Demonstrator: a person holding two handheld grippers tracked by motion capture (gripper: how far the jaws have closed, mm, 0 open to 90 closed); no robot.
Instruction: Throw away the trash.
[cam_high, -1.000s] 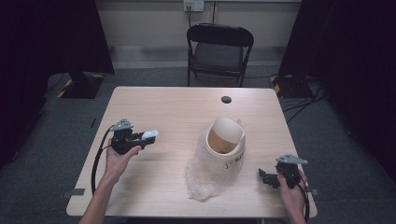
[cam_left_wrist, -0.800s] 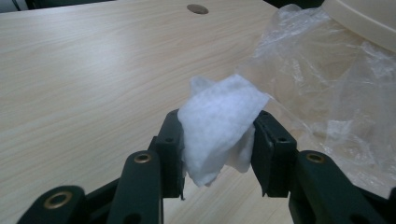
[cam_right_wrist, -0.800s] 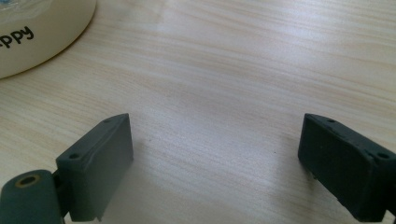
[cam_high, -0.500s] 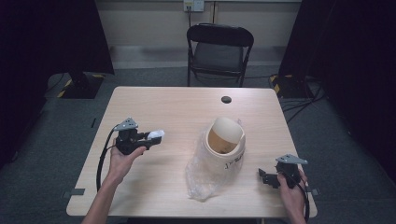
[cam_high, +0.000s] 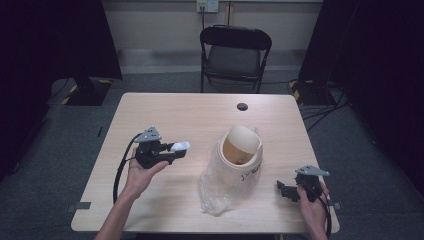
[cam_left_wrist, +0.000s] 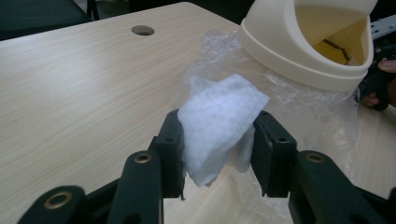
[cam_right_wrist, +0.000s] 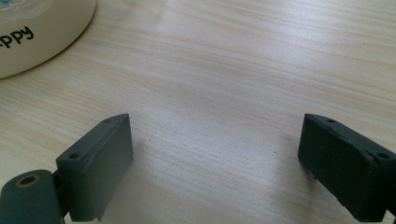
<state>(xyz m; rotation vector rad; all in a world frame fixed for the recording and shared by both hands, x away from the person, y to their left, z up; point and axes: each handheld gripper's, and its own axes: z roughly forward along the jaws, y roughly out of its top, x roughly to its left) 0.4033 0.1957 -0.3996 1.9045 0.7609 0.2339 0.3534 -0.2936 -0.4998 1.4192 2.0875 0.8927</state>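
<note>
white tissue (cam_left_wrist: 219, 123) between jaws; cream bin (cam_high: 242, 150) upright

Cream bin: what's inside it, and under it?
Through the cream bin's opening, yellowish inner walls and a dark mark show; any contents are hidden. A clear plastic bag spreads from underneath it.

2 grippers (cam_high: 170, 152) (cam_high: 285, 190), 1 white wipe (cam_left_wrist: 217, 123), 1 cream bin (cam_high: 241, 150), 1 plastic bag (cam_high: 217, 187), 1 table (cam_high: 200, 115), 1 chair (cam_high: 235, 57)
</note>
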